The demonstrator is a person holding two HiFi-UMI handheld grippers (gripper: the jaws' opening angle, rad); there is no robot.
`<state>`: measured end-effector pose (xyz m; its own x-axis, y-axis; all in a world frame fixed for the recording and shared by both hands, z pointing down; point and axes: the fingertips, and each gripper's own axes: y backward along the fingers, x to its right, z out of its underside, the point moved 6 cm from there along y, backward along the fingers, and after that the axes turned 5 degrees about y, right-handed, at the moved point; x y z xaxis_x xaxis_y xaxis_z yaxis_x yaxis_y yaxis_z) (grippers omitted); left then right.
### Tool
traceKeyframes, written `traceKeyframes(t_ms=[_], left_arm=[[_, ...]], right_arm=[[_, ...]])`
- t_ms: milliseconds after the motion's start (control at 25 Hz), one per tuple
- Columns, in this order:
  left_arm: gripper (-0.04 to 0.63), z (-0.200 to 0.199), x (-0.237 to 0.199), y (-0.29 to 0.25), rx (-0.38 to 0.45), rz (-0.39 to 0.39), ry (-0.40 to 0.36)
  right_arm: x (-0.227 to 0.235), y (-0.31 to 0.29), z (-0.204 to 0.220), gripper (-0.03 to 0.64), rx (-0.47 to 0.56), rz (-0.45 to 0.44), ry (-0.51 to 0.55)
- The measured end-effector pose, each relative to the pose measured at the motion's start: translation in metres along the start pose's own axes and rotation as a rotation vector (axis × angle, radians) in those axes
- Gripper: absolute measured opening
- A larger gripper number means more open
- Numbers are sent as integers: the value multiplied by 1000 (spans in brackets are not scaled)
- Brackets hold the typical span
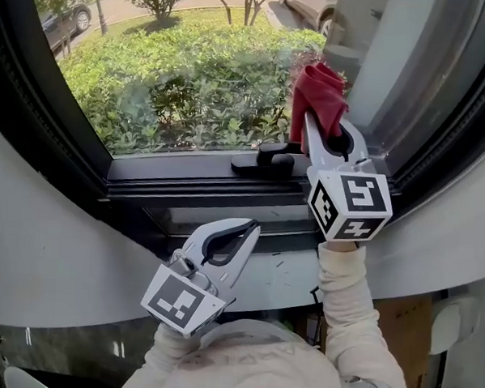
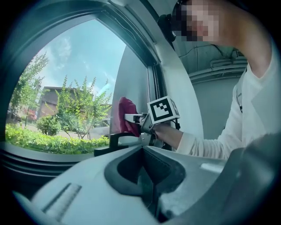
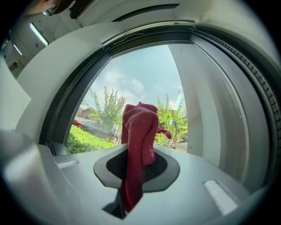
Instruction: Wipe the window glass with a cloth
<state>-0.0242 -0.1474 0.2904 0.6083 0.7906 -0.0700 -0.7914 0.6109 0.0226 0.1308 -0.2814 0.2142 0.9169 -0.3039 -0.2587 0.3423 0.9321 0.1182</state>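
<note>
Cloth (image 1: 319, 92), red, bunched, clamped in right gripper (image 1: 309, 124) at lower right corner of window glass (image 1: 176, 72), just above handle (image 1: 264, 159). Left gripper (image 1: 253, 228) has jaws together, empty, below frame (image 1: 186, 186). Advised: press cloth flat to glass and sweep overlapping strokes, avoiding handle.

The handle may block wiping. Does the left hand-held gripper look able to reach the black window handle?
Probably yes: the left hand-held gripper holds nothing, and nothing stands between it and the black window handle, though its jaws are shut.
</note>
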Motion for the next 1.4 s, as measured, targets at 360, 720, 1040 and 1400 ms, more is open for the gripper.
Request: traceKeyframes(t_ms=[360, 720, 1040, 1400], left_arm=[[0, 0, -28, 46, 20, -51, 37], [0, -1, -56, 93, 46, -105, 57], [0, -1, -77, 129, 48, -145, 72], [0, 0, -88, 150, 64, -174, 95]], right_arm=[[-59, -20, -21, 71, 14, -39, 35], [-128, -43, -38, 71, 45, -89, 25], [-200, -67, -51, 71, 59, -157, 53], [-235, -78, -57, 70, 84, -190, 62]])
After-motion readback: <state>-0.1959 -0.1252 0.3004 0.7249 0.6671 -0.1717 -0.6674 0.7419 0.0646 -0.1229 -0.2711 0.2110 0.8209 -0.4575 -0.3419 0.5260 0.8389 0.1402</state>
